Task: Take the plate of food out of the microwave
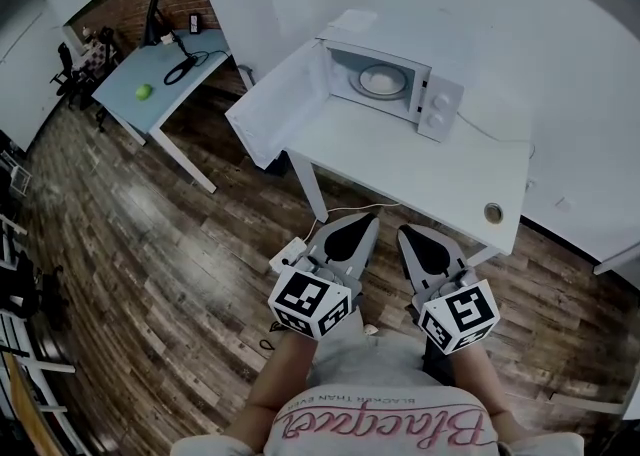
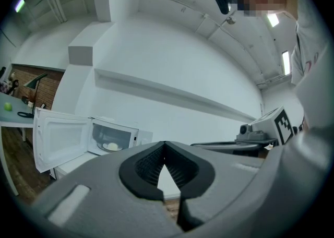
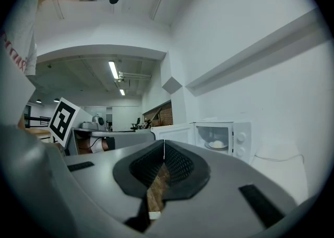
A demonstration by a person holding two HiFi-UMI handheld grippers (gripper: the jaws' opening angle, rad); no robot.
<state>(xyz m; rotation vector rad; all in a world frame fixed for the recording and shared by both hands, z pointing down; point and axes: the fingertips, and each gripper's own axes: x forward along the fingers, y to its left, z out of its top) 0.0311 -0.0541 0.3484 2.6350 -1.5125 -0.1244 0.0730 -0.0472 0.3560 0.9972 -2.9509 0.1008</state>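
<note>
A white microwave [image 1: 395, 79] stands on a white table [image 1: 430, 179] with its door [image 1: 275, 104] swung wide open to the left. Inside it rests a plate of pale food [image 1: 380, 79], which also shows as the plate [image 2: 111, 146] in the left gripper view and the plate [image 3: 216, 144] in the right gripper view. My left gripper [image 1: 362, 226] and right gripper [image 1: 408, 236] hover side by side over the floor, short of the table's near edge. Both point level toward the table with jaws closed tip to tip and nothing between them.
A small round object [image 1: 493, 212] lies near the table's front right corner. A cable runs along the table's right side. Behind on the left stands a blue desk [image 1: 165, 79] with a green ball [image 1: 144, 91], a lamp and cables. Wood floor lies all around.
</note>
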